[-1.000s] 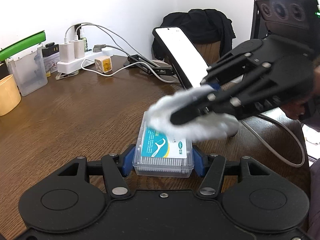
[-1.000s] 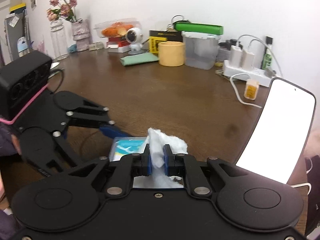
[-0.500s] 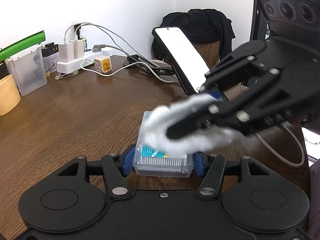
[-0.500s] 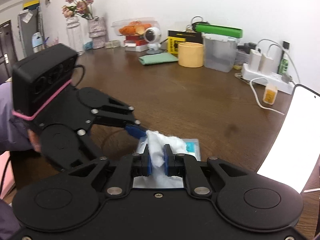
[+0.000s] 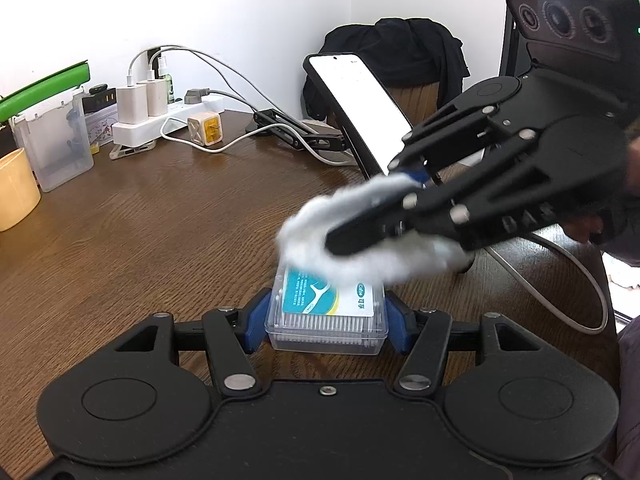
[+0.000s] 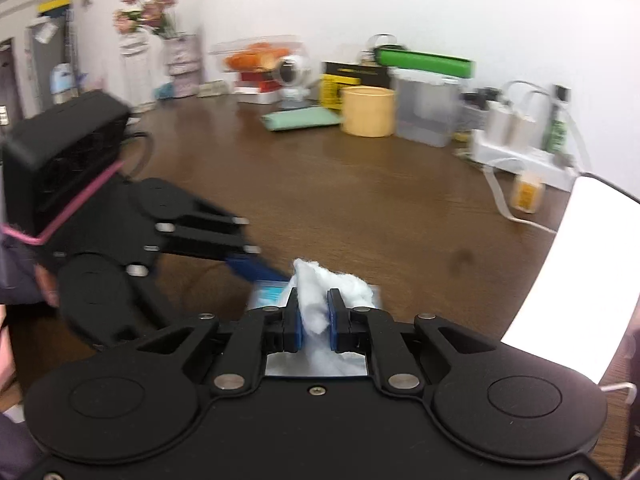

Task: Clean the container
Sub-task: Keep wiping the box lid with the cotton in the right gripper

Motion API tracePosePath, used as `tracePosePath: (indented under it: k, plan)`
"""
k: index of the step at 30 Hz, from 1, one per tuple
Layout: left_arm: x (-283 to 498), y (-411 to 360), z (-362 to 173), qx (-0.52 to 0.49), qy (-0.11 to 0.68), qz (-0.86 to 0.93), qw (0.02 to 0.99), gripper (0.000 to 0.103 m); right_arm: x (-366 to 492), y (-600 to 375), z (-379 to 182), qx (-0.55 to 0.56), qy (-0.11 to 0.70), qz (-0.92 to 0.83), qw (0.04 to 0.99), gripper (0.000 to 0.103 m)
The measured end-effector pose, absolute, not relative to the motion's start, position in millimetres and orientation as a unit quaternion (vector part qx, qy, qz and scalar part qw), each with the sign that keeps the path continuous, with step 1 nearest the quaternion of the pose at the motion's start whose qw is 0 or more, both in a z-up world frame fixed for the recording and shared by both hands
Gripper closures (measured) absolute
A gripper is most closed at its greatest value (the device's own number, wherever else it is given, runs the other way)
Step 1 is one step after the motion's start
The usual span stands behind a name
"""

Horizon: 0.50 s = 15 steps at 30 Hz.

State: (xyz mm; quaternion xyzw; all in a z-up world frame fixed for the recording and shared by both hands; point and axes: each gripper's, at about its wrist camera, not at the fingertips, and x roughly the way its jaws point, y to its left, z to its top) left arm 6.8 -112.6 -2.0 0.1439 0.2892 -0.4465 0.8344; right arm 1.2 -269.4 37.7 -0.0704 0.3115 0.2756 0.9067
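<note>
Wiping a floss-pick box on the table (image 5: 120, 220)

Left tool (image 5: 326, 316) clamped the box (image 5: 326, 312); right tool (image 6: 314, 316) pinched a white wad (image 6: 316, 296) over it. Only the left view showed the box's label.

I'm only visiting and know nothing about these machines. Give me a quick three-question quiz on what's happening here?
1. What does the left gripper hold between its jaws?
2. True or false: the right gripper is empty.
3. The lit phone is: A flat on the table, B propped on a stand.

Key:
1. The clear plastic box of floss picks.
2. False; it pinches a white cotton wad.
3. B.
</note>
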Motion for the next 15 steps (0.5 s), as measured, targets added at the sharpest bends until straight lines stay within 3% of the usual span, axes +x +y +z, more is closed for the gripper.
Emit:
tracePosePath:
  k: [15]
  plan:
    - [7,-113,-2,0.145,0.289,-0.452,0.831,0.046,-1,-282,38,-0.069,0.321,0.269,0.905,0.090]
